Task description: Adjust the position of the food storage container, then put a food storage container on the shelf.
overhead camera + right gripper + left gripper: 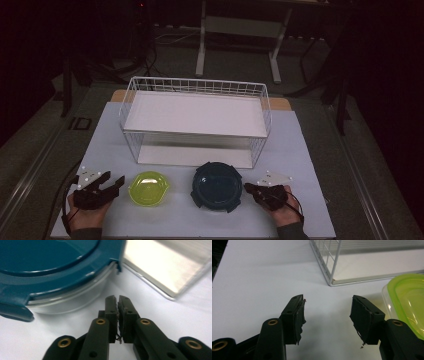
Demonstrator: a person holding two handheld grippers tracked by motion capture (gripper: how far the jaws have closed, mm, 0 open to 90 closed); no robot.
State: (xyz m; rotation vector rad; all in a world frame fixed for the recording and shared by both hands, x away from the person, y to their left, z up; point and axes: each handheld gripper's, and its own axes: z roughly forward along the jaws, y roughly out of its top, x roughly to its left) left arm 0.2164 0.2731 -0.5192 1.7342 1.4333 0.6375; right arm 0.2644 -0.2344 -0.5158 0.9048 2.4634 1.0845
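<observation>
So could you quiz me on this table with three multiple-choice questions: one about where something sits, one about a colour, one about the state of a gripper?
1. Where is the yellow-green container?
A. Inside the wire basket
B. On the table in front of the basket, left of the dark blue container
C. Stacked on the blue lid

2. What colour is the lid on the round container?
A. Red
B. White
C. Dark blue

3. How do the left gripper's jaws stand?
A. Wide apart with nothing between them
B. Clamped on the yellow-green container
C. Clamped on the basket wire

Answers: 1 B, the high view shows it on the table before the white wire basket, beside the blue one. 2 C, the lid is dark teal-blue. 3 A, the left gripper view shows bare table between the jaws.
</observation>
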